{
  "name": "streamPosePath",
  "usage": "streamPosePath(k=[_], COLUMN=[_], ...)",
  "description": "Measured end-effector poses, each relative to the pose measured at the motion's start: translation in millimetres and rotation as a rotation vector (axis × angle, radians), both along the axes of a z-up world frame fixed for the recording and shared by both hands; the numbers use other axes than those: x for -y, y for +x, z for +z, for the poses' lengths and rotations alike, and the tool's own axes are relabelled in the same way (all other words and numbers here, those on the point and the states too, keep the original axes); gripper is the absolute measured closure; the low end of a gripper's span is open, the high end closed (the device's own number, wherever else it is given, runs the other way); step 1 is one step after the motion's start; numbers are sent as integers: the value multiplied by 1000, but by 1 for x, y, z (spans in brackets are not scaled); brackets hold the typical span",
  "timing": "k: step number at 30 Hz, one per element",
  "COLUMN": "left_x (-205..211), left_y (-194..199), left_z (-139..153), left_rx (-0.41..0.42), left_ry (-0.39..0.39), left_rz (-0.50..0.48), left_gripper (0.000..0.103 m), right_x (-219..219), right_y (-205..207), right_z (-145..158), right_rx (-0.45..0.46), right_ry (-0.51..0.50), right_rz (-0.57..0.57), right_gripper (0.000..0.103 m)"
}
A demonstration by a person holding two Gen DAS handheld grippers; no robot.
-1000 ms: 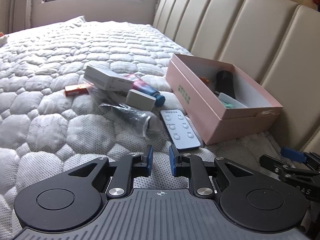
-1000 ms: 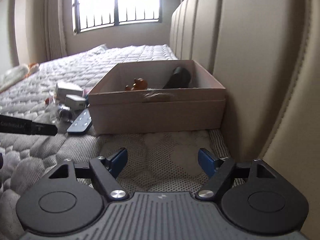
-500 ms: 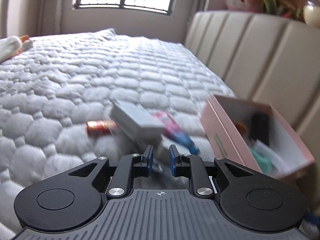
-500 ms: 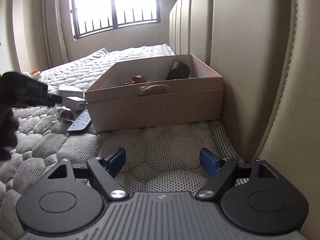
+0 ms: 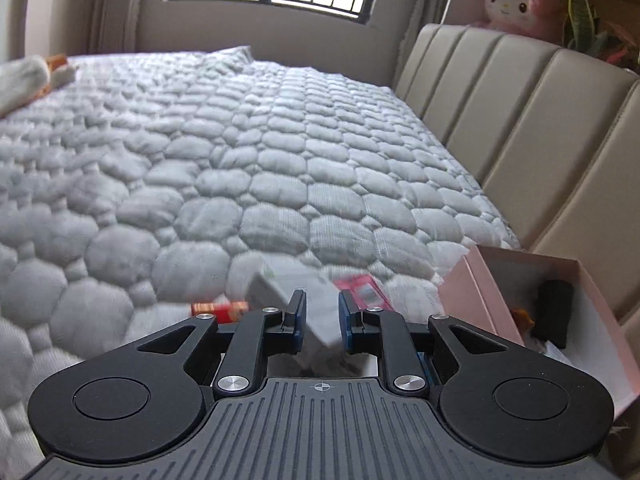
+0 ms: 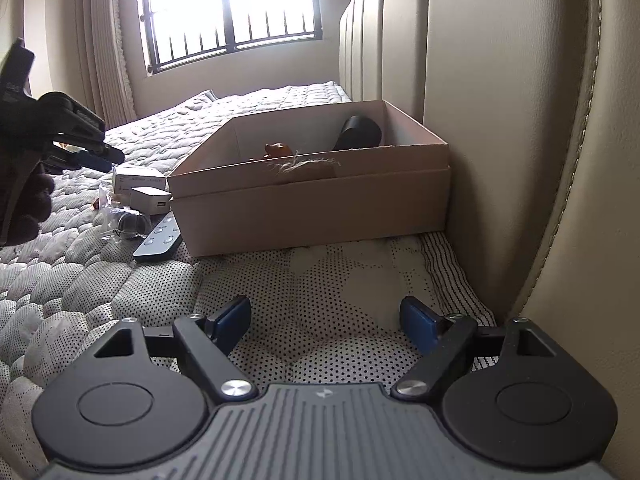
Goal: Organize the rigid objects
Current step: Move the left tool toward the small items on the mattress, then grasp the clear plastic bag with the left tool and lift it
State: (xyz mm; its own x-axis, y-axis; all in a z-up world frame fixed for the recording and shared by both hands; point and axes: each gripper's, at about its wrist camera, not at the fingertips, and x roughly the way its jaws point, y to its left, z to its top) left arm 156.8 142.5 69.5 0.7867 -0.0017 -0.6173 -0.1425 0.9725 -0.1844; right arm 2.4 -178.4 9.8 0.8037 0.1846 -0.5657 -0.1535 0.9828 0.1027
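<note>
A pink open box (image 5: 472, 292) sits against the headboard with a black cylinder (image 5: 554, 312) and a small orange item (image 5: 522, 318) inside. Left of it lies a pile: a white carton (image 5: 280, 284), a red stick (image 5: 218, 308) and a pink tube (image 5: 362, 286). My left gripper (image 5: 322, 316) hovers over the pile, its jaws a narrow gap apart with nothing between them. The right wrist view shows the box (image 6: 312, 208), a remote (image 6: 158, 240), a white charger block (image 6: 150, 200) and a bagged dark item (image 6: 124, 222). My right gripper (image 6: 324, 320) stands wide open over the mattress.
The padded headboard (image 5: 540, 128) runs along the right, with a pink plush toy (image 5: 516, 4) on top. A white soft toy (image 5: 24, 80) lies at the far left of the quilted bed (image 5: 200, 168). A gloved hand (image 6: 28, 208) holds the left gripper (image 6: 108, 160) above the pile.
The left gripper rose and swung forward over the pile; the remote and bagged item dropped out of its view. The right gripper stayed put, jaws slightly wider.
</note>
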Motion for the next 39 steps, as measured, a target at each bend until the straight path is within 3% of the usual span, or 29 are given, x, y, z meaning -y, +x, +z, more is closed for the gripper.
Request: streamPosePath(k=[3, 5, 8, 11, 13, 16, 18, 22, 29, 33, 36, 39], left_x=[-15, -29, -24, -6, 1, 4, 3, 12, 44, 45, 39, 28], left_y=[16, 15, -9, -36, -48, -50, -41, -19, -12, -31, -64, -95], left_z=[10, 12, 4, -19, -31, -36, -34, -36, -44, -43, -43, -42], left_rx=[-3, -35, -67, -157, -200, -197, -184, -201, -189, -184, -176, -173], left_ry=[37, -27, -115, -160, -198, -217, -208, -121, 71, 87, 79, 68], left_rz=[68, 123, 26, -77, -95, -90, -64, -2, -23, -112, -213, -270], left_gripper=[84, 84, 84, 84, 83, 83, 81, 67, 64, 68, 72, 76], right_x=[-1, 0, 1, 2, 1, 1, 0, -2, -2, -7, -21, -42], right_y=[0, -1, 0, 1, 1, 1, 2, 1, 1, -1, -7, 1], right_z=[0, 0, 0, 0, -1, 0, 0, 0, 0, 8, 25, 39], right_rx=[0, 1, -1, -4, -7, -7, -8, -7, -8, -1, 44, 16], right_ry=[-3, 0, 11, 16, 14, 10, 6, 0, -1, -29, -41, -20], right_rz=[1, 3, 6, 8, 9, 9, 9, 8, 8, 11, 90, 181], right_gripper=[20, 20, 19, 18, 18, 18, 18, 18, 18, 18, 18, 20])
